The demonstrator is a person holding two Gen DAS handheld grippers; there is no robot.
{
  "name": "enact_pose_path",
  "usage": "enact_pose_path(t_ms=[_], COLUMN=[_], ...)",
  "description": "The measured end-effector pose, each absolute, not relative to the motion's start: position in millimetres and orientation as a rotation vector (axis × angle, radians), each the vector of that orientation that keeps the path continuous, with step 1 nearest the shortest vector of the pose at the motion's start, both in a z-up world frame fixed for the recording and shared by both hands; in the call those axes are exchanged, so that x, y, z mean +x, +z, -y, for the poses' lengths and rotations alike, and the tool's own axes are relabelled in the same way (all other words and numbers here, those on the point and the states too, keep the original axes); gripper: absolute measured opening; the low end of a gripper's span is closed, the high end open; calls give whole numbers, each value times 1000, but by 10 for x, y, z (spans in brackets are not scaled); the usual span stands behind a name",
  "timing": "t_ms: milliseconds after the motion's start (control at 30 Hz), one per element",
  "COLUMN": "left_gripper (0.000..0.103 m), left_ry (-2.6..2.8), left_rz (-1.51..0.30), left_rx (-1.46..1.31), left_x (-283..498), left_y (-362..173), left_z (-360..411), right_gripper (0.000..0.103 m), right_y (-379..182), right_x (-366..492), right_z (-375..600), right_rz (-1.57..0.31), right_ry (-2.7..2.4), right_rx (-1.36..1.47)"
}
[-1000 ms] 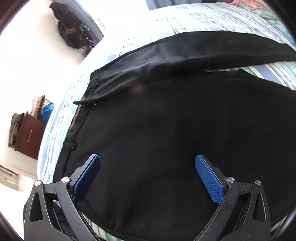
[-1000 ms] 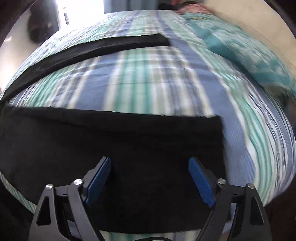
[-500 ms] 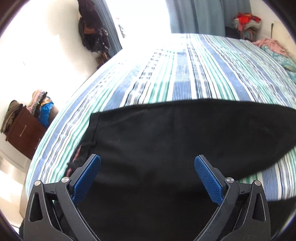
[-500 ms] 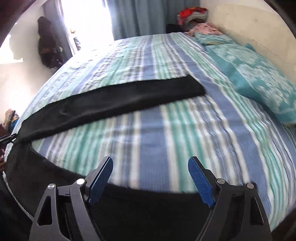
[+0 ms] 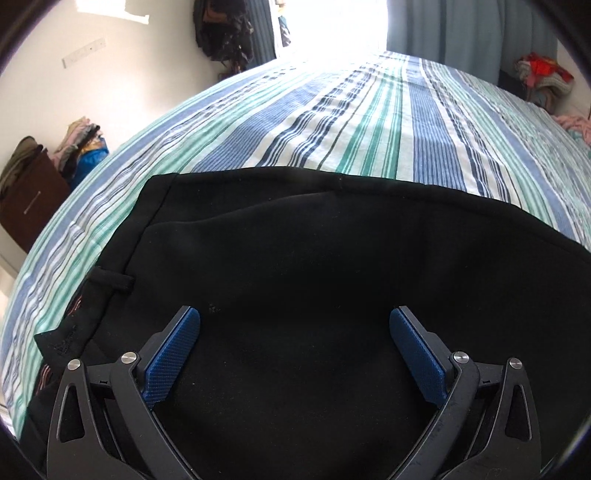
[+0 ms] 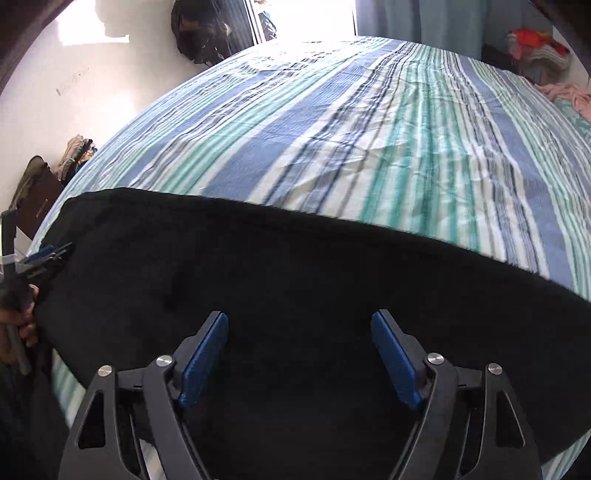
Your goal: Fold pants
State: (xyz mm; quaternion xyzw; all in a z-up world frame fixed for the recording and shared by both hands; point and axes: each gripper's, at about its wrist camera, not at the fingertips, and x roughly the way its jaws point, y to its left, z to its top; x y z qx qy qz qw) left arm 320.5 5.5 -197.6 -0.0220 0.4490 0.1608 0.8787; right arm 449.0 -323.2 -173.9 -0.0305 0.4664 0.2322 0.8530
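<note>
Black pants (image 5: 295, 258) lie flat on the striped bed, one leg folded over the other. The waistband with a belt loop (image 5: 110, 284) is at the left in the left wrist view. My left gripper (image 5: 295, 332) is open and empty, hovering over the waist end. The pants also fill the lower part of the right wrist view (image 6: 295, 266). My right gripper (image 6: 299, 339) is open and empty over the leg part. The left gripper shows at the left edge of the right wrist view (image 6: 44, 254).
The bed (image 5: 369, 122) has a blue, green and white striped sheet stretching beyond the pants. A brown cabinet (image 5: 26, 199) with piled clothes stands at the left. Dark bags (image 5: 221, 29) hang by the bright window. Clothes are heaped at the far right (image 6: 535, 48).
The far leg that lay separately across the bed now lies over the near leg. Both grippers have moved back toward the near edge and stay open.
</note>
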Motion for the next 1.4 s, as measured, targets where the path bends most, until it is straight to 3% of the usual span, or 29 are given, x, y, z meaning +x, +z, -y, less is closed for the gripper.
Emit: enact_pose_path(t_ms=[167, 200, 400, 600, 633, 667, 700, 733, 900, 1100, 1267, 1400], left_gripper=[102, 102, 102, 102, 102, 102, 102, 102, 102, 102, 102, 102], left_ry=[334, 334, 337, 336, 335, 335, 336, 336, 338, 349, 386, 410], left_rz=[-921, -920, -910, -905, -904, -904, -904, -905, -907, -916, -925, -923], left_rx=[-47, -45, -39, -41, -42, -42, -41, -40, -37, -16, 57, 107], left_x=[3270, 3288, 3284, 3275, 3275, 3275, 3275, 3276, 3282, 3303, 3326, 3328], left_y=[-2008, -2018, -2024, -2026, -2026, -2027, -2027, -2029, -2027, -2006, -1958, -1938], left_z=[-109, -120, -110, -109, -111, -111, -110, -110, -106, -81, 18, 79], right_gripper=[82, 88, 87, 86, 81, 57, 18, 10, 8, 7, 2, 3], right_y=[-1872, -1891, -1767, -1779, -1816, -1797, -1761, -1709, -1243, -890, -986, -1327], right_x=[4913, 4960, 4918, 4967, 4996, 4998, 4984, 4945, 4387, 2848, 1547, 1054], right_z=[4527, 4836, 6346, 6596, 6553, 6493, 6417, 6355, 5998, 5500, 5461, 5561], right_rz=[-1017, -1029, -1042, -1057, -1067, -1049, -1018, -1003, -847, -739, -730, -880], right_ry=[201, 125, -312, -226, -222, -218, -202, -207, -107, -12, -159, -430], right_rx=[-57, -45, 74, 227, 226, 221, 226, 225, 181, 100, 217, 234])
